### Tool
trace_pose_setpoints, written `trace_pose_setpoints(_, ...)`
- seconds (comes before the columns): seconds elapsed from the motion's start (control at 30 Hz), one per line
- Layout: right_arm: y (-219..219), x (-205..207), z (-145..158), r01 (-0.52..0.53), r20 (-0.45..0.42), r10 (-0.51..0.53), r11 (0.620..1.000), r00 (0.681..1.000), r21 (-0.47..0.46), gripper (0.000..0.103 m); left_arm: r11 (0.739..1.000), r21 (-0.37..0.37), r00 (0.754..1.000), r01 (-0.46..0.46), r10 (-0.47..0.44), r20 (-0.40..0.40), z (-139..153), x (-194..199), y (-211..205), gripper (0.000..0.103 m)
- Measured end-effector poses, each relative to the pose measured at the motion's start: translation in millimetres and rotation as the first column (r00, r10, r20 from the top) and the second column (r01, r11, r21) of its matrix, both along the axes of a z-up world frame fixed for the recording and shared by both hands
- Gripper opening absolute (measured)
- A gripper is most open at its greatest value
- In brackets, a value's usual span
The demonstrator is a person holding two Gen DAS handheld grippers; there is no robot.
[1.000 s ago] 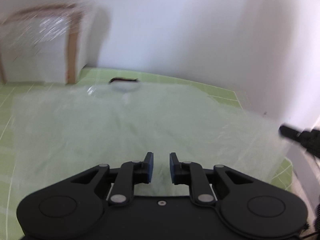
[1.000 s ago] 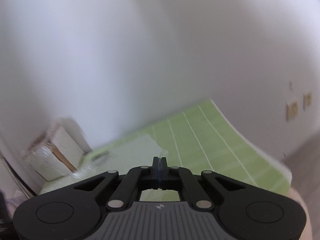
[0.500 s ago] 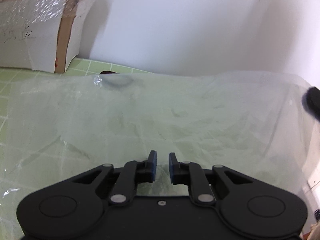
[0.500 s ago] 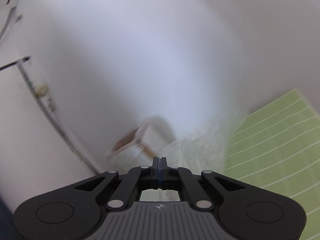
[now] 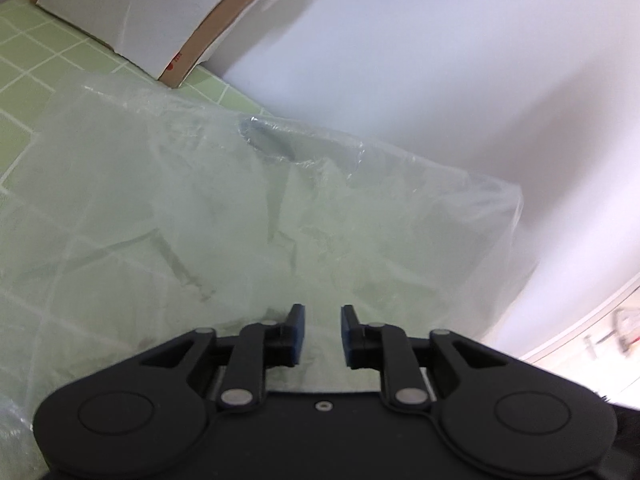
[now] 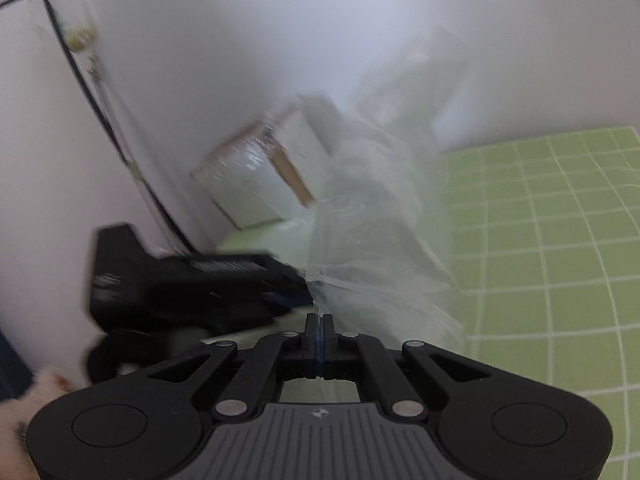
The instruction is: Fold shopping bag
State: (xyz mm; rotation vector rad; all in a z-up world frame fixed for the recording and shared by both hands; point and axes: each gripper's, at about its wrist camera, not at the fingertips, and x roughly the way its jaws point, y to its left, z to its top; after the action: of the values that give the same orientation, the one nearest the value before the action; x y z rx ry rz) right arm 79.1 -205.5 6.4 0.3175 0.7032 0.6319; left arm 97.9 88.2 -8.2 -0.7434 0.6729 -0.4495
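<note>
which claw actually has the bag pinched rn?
The right claw: fingers closed together on a thin edge of the clear plastic bag. The left claw is open, with bag film showing through the gap.

looks like plain indoor work setup, maybe lab or office corner, can't say for sure. green gridded cutting mat point(image 6: 560, 240) as work surface, bare white wall point(image 5: 440, 60), plastic-wrapped cardboard box point(image 5: 132, 12) pushed against it.

Green grid mat point(image 5: 24, 68) w/ bag point(image 5: 192, 216), box point(image 5: 132, 12)
</note>
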Motion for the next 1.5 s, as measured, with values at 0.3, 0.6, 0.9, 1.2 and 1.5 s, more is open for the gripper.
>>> trace_pose_setpoints(0.3, 3, 0, -5, 0.004, -0.022, -0.005, 0.999, 1.000, -0.045, 0.000, 0.992, 0.025, 0.980, 0.123, -0.126, 0.155, 20, -13, -17, 0.080)
trace_pose_setpoints(0.6, 0, -5, -5, -0.001, -0.037, -0.001, 0.998, 0.999, -0.057, 0.000, 0.978, 0.138, 0.967, 0.160, -0.183, 0.176, 13, -4, -49, 0.043)
trace_pose_setpoints(0.9, -67, -20, 24, 0.167, -0.123, -0.154, 0.980, 0.980, 0.107, 0.047, 0.980, 0.110, 0.969, 0.164, -0.181, 0.168, 15, -7, -60, 0.013)
trace_pose_setpoints(1.2, -97, 39, 63, 0.186, -0.118, -0.162, 0.955, 0.980, 0.231, 0.089, 0.973, 0.120, 0.969, 0.195, -0.210, 0.130, 25, -1, -80, 0.010)
trace_pose_setpoints(1.5, -67, 97, 56, 0.159, -0.235, -0.136, 0.984, 0.962, 0.081, 0.048, 0.961, 0.131, 0.963, 0.242, -0.255, 0.092, 25, 16, -94, 0.010)
